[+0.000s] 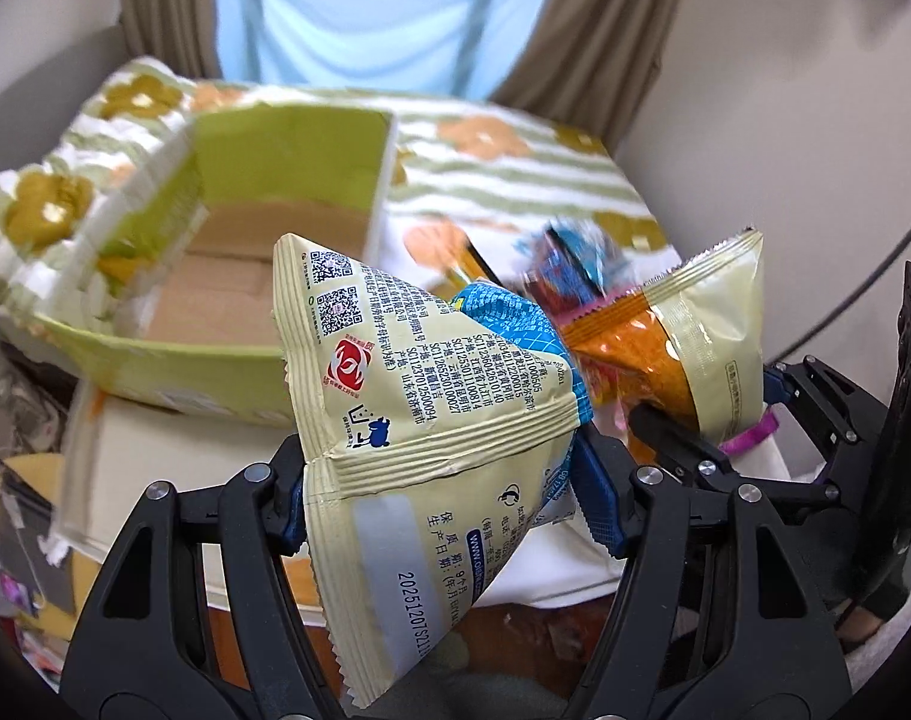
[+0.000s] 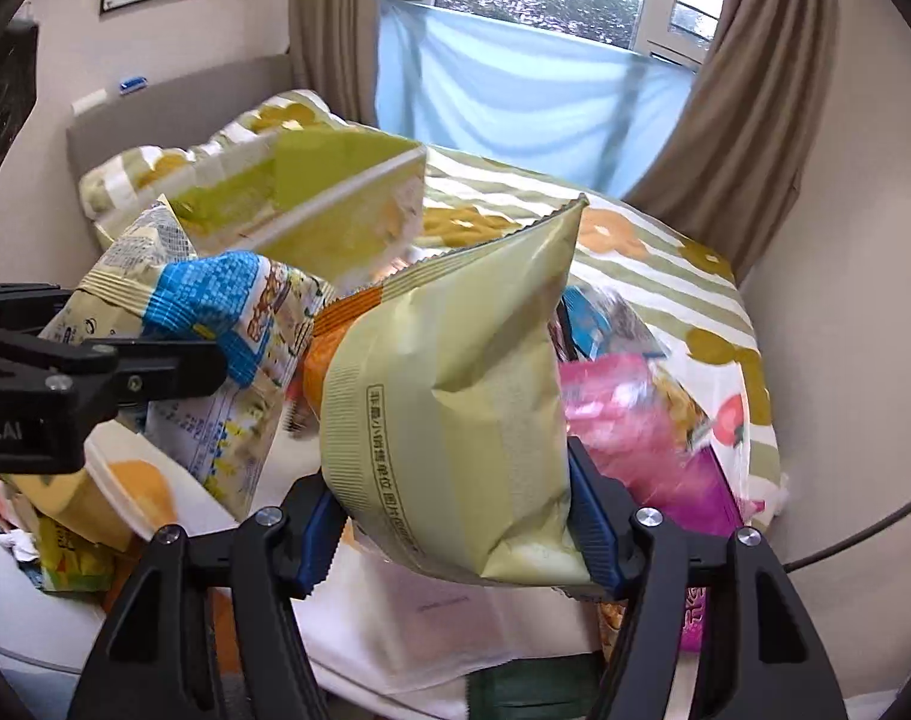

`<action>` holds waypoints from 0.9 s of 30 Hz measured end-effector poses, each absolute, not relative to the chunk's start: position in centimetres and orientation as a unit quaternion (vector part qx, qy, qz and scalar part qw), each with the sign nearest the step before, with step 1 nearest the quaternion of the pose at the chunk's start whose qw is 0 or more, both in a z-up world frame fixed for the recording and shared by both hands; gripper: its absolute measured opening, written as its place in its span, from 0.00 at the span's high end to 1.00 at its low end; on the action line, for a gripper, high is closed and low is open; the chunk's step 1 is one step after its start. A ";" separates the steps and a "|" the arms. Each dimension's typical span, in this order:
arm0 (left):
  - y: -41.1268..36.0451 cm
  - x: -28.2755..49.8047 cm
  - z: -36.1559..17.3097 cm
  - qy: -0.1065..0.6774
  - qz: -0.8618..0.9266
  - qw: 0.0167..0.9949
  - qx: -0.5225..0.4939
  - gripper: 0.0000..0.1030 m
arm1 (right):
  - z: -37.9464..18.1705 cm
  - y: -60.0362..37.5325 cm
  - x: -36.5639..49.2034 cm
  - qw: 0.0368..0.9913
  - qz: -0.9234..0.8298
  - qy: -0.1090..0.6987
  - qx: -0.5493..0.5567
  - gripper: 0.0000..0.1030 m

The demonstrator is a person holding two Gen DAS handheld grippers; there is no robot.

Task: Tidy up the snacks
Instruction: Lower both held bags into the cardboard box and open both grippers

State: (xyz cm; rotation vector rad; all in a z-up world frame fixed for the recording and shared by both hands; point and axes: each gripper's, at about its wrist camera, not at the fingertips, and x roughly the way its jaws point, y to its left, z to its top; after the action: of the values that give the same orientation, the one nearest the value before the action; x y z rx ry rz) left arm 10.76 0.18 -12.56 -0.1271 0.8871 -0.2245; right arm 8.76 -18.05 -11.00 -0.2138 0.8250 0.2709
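Left hand-held gripper (image 1: 443,480): clamped on a cream-and-blue snack bag (image 1: 407,396), bag pinched between the blue pads, standing up ahead of the fingers. Right hand-held gripper (image 2: 449,516): clamped on a cream-and-orange snack bag (image 2: 455,396), held the same way, near its lower edge.

Green cardboard box (image 1: 263,252) sits open on the bed (image 1: 515,174), ahead and left of the left fingers, flaps up, its floor showing bare cardboard. More loose packets (image 2: 623,408) lie ahead and right of the right fingers.

Judgement: step in hand is carrying both bags to the box. Lead with the left bag; it is nearer. Clear the near wall and the raised flap before letting go. Lower well inside so the puffy bag does not catch the rim. Bring the right bag in afterwards, beside the first, not on top.
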 end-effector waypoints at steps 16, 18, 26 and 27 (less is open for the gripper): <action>15.0 21.9 -9.1 0.416 -0.077 0.904 -0.064 0.36 | -5.4 -7.3 18.2 0.897 0.153 0.412 -0.042 0.40; 16.7 23.7 -9.7 0.427 -0.082 0.899 -0.060 0.36 | -5.7 -5.6 19.7 0.891 0.152 0.427 -0.027 0.40; 19.1 28.6 -14.0 0.476 -0.129 0.870 -0.013 0.33 | -7.8 -1.2 23.5 0.872 0.114 0.475 0.028 0.40; 19.1 28.8 -14.4 0.480 -0.137 0.867 -0.008 0.26 | -8.0 -0.9 23.7 0.870 0.107 0.481 0.031 0.40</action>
State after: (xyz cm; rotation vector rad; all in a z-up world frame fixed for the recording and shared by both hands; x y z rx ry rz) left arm 28.80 19.07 -14.42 -0.0173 1.0043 -0.2866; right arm 23.71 -0.91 -7.97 0.0659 1.0057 0.2246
